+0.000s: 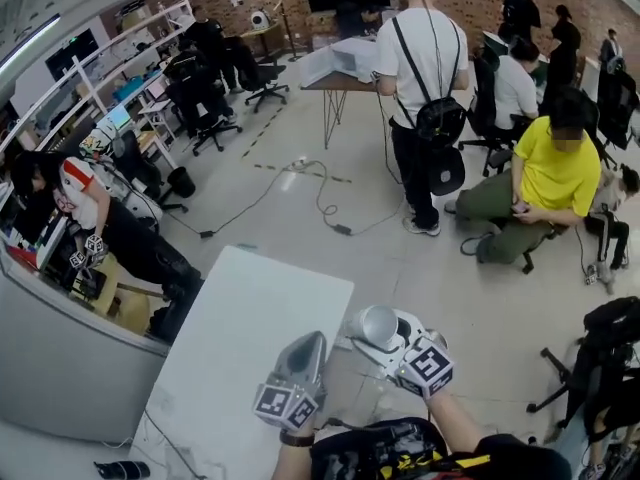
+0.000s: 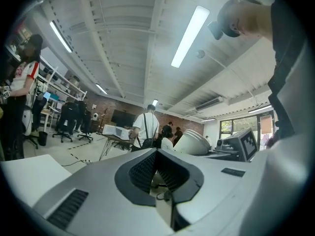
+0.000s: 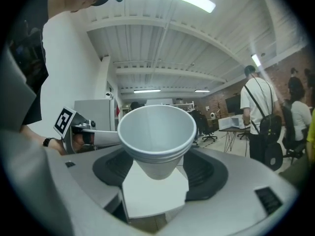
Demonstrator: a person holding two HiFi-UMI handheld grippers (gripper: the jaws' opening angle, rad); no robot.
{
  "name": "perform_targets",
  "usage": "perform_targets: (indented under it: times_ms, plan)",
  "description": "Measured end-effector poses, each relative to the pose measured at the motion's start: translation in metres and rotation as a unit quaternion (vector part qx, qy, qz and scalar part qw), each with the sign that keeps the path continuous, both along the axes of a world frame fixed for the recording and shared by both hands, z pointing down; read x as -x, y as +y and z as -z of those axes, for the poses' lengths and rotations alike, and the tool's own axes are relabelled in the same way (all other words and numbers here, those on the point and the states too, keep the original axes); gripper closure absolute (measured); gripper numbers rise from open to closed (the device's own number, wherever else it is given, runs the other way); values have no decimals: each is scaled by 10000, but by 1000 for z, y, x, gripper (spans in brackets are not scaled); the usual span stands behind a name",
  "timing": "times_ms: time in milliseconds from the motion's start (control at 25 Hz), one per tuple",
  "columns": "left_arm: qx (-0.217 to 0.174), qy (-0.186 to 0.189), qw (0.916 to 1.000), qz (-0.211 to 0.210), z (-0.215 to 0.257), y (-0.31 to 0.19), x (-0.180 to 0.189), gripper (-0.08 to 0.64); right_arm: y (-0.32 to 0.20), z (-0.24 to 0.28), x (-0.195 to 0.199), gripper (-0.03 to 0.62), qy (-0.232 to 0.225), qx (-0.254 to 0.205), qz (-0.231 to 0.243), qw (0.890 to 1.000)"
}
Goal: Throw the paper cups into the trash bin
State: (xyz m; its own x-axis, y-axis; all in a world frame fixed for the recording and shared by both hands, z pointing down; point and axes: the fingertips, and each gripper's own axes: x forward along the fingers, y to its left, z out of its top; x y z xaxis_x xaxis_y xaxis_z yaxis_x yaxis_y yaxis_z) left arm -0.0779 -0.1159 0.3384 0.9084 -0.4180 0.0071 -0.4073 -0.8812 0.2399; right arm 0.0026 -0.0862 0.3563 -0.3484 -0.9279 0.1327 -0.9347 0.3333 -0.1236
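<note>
Paper cups: I am holding a nested stack of white ones. In the right gripper view the open mouth is facing the camera and the narrow base is sitting down between the jaws. In the head view the stack is lying on its side, just off the white table's right edge and over the grey floor.
Right gripper: its jaws are standing fairly wide and pressing on the lower part of the stack from both sides. In the head view I am seeing it reaching forward from the lower middle of the picture.
Left gripper: its jaws are meeting at the tips, with nothing between them. It is pointing forward just to the left of the other gripper, over the table's near right edge.
White table: it is running away from me on the left, with its top bare where I am looking.
Person in white T-shirt: standing well ahead with their back to me, wearing a black bag, beside a desk.
Person in yellow shirt: crouching on the floor to the right.
Cable: trailing in loops across the floor between the table and the standing person.
</note>
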Motion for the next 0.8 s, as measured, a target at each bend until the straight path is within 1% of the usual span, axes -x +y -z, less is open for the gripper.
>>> perform_targets:
  times_ms: [80, 200, 320, 440, 560, 680, 800]
  plan:
    - [57, -65, 9996, -261, -2, 8, -27, 557, 12, -1, -26, 264, 38, -22, -223, 9997]
    - [126, -109, 9976, -674, -6, 15, -58, 557, 26, -1, -53, 264, 41, 21, -621, 9981]
    - [103, -96, 9938, -1101, -8, 12, -90, 557, 32, 2, -82, 264, 61, 27, -1092, 9940]
    - [98, -76, 9897, -1425, -9, 7, -120, 557, 35, 4, -111, 264, 24, 58, -1532, 9882]
    - [180, -23, 9846, -1740, -11, 1, -141, 557, 36, 2, -132, 264, -20, 154, -1897, 9817]
    - [267, 13, 9788, -2032, -10, -19, -150, 557, 21, 9, -139, 264, -86, 206, -2253, 9740]
    - [301, 43, 9732, -2281, -14, -26, -163, 557, 17, 6, -149, 264, -15, 258, -2513, 9676]
